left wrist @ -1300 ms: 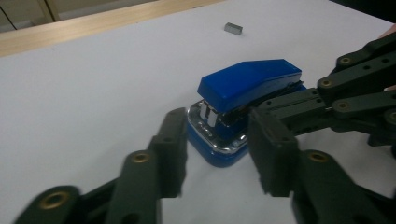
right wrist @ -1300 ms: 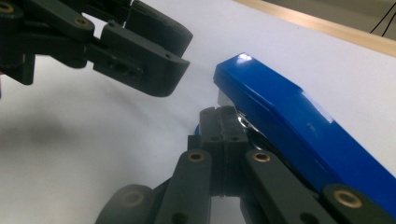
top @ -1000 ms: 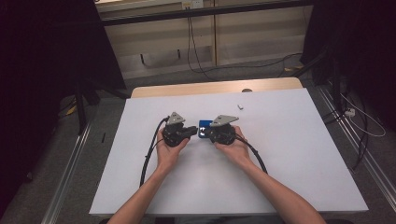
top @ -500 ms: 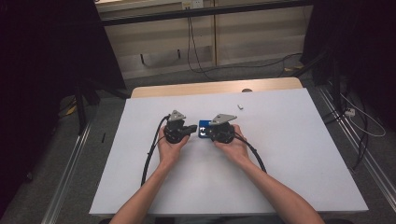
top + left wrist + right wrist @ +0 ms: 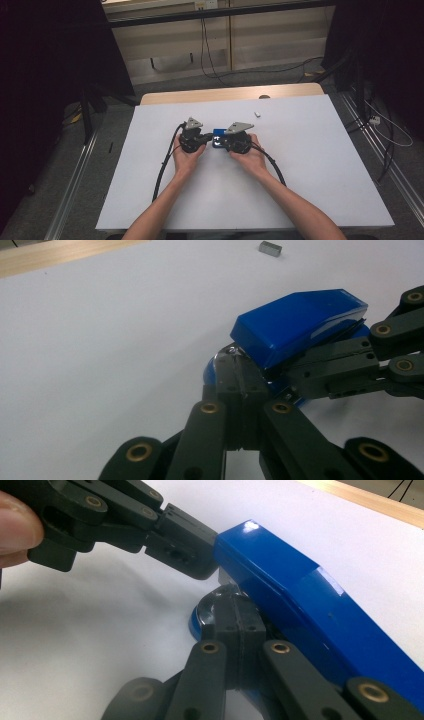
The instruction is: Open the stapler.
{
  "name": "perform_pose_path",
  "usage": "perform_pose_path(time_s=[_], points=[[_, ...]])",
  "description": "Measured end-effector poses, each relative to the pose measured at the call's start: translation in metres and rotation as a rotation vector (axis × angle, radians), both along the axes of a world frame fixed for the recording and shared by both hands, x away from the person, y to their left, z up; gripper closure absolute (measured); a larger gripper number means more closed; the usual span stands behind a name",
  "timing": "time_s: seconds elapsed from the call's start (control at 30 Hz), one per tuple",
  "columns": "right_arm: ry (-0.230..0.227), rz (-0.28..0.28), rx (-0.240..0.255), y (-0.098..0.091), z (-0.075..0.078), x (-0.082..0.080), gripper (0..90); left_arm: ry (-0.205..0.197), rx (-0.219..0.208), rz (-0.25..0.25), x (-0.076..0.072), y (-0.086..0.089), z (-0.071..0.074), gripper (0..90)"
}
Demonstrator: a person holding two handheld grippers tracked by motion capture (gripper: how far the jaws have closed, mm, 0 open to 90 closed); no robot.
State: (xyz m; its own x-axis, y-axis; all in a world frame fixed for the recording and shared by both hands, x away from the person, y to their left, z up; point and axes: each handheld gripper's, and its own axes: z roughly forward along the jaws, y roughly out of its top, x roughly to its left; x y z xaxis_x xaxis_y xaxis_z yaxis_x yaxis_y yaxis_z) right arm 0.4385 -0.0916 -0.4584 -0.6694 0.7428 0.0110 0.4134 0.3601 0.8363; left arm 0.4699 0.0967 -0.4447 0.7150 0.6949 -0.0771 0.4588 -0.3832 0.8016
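Left tool (image 5: 204, 138) and right tool (image 5: 223, 142), both closed, meet at blue stapler (image 5: 218, 138) mid-bench (image 5: 310, 165); nothing moved since earlier; prying unfinished.

Left tongs (image 5: 205, 139), right tongs (image 5: 223, 141): black linked jaws, brass pivot pins, grey three-cornered top plates, trailing black cables.

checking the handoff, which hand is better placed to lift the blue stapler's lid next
Probably the right. The right gripper has its shut jaws wedged under the blue stapler's raised top; the left gripper meets the front end by the base.
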Motion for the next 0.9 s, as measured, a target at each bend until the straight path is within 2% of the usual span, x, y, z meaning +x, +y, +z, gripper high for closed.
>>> perform_pose_path(time_s=[0.17, 0.27, 0.3, 0.33, 0.57, 0.6, 0.73, 0.9], points=[[0.000, 0.000, 0.000, 0.0000, 0.0000, 0.0001, 90.0, -0.008, 0.013, -0.005, 0.0011, -0.0003, -0.0008, 90.0], [0.001, 0.000, 0.000, -0.0001, 0.0001, 0.0002, 90.0, 0.000, 0.005, 0.003, 0.0011, -0.0009, -0.0010, 90.0], [0.001, -0.001, -0.001, 0.0001, 0.0001, 0.0001, 90.0, -0.012, 0.018, -0.001, 0.0018, -0.0008, -0.0002, 90.0], [0.001, -0.002, -0.001, 0.0001, 0.0002, 0.0000, 90.0, -0.007, 0.020, 0.000, 0.0019, -0.0011, 0.0002, 90.0], [0.005, -0.003, 0.000, -0.0003, 0.0004, 0.0003, 90.0, 0.001, -0.012, 0.004, 0.0031, -0.0001, 0.0001, 90.0], [0.006, -0.007, 0.002, -0.0001, 0.0003, 0.0000, 90.0, 0.001, -0.038, 0.005, 0.0027, -0.0005, 0.0027, 90.0], [0.006, -0.007, 0.004, -0.0004, 0.0002, 0.0001, 90.0, -0.008, -0.037, 0.004, 0.0028, -0.0017, 0.0056, 90.0], [0.005, -0.008, 0.003, -0.0001, 0.0003, -0.0001, 90.0, -0.010, -0.057, 0.002, 0.0029, -0.0012, 0.0084, 90.0]])
